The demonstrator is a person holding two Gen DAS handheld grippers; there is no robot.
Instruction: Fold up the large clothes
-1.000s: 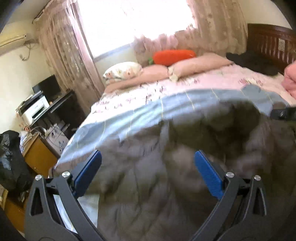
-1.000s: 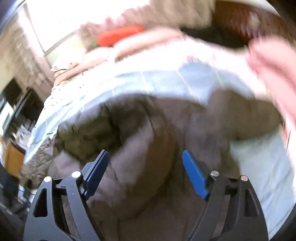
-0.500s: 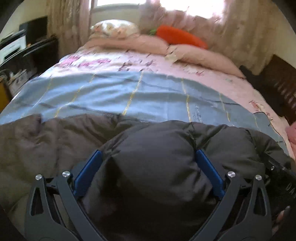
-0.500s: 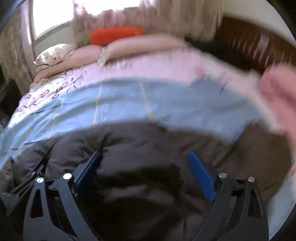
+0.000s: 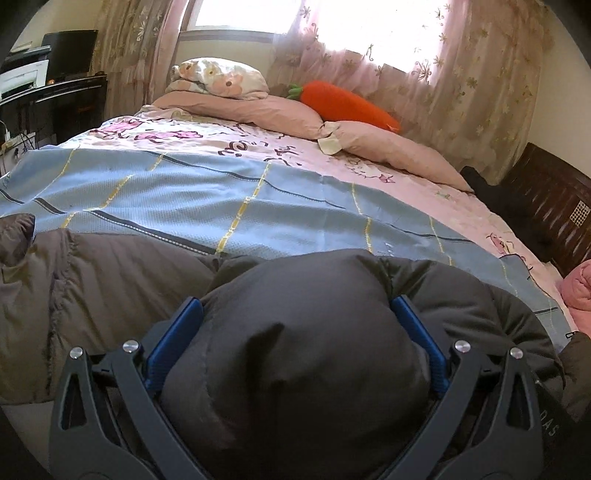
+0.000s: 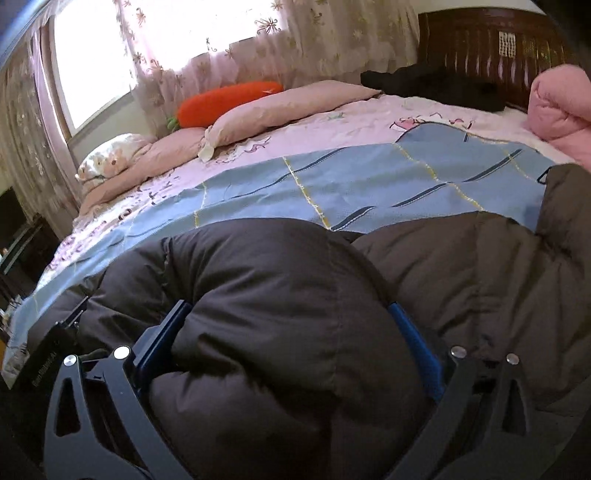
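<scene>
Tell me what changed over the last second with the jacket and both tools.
Both tools came down onto the dark puffy jacket: a second ago it lay below their open fingers, now a thick fold bulges between the left tool and another between the right tool. Whether either fold is clamped cannot be told. The blue blanket and carrot pillow stayed put.

Blown-out window (image 5: 373,33) backlight, sharp, fisheye-warped edges

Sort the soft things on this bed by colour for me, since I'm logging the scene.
Dark brown: 1, the puffy jacket
Orange: 1, the carrot plush
Blue: 1, the checked blanket
Pink: 3, two long pillows and a rolled quilt
Floral: 1, the small pillow
Black: 1, the clothing by the headboard
Total: 8
</scene>
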